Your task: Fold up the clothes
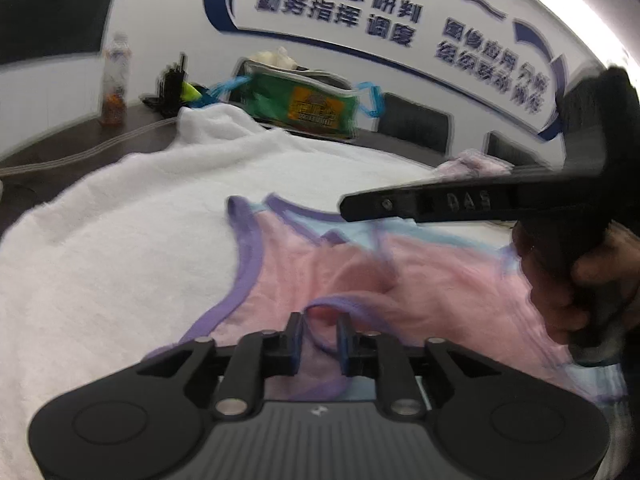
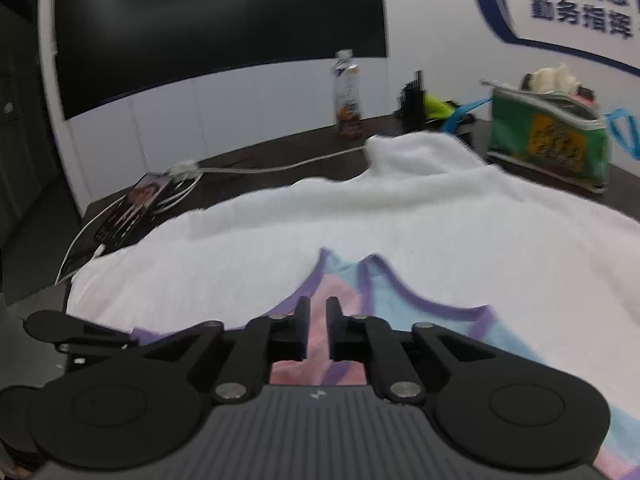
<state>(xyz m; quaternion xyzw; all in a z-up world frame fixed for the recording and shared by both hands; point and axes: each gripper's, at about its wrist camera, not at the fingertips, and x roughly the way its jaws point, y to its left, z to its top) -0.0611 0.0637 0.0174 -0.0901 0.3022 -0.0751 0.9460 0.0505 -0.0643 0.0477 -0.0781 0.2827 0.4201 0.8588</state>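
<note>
A pink and light-blue tank top with purple trim (image 1: pixel 320 272) lies on a white towel (image 1: pixel 120 240); it also shows in the right wrist view (image 2: pixel 384 292). My left gripper (image 1: pixel 320 324) hovers over its lower part, jaws a little apart around a purple-trimmed fold of cloth. My right gripper (image 2: pixel 317 308) sits low over the top near its straps, jaws a narrow gap apart, nothing between them. The right gripper's body and the hand holding it show in the left wrist view (image 1: pixel 460 202) above the top's right side.
On the dark table (image 2: pixel 260 152) behind the towel (image 2: pixel 400 208) stand a drink bottle (image 2: pixel 347 96), a black holder (image 2: pixel 414 104), a green bag (image 2: pixel 552 140), and a phone with white cables (image 2: pixel 136 204). A pink cloth (image 1: pixel 476 164) lies far right.
</note>
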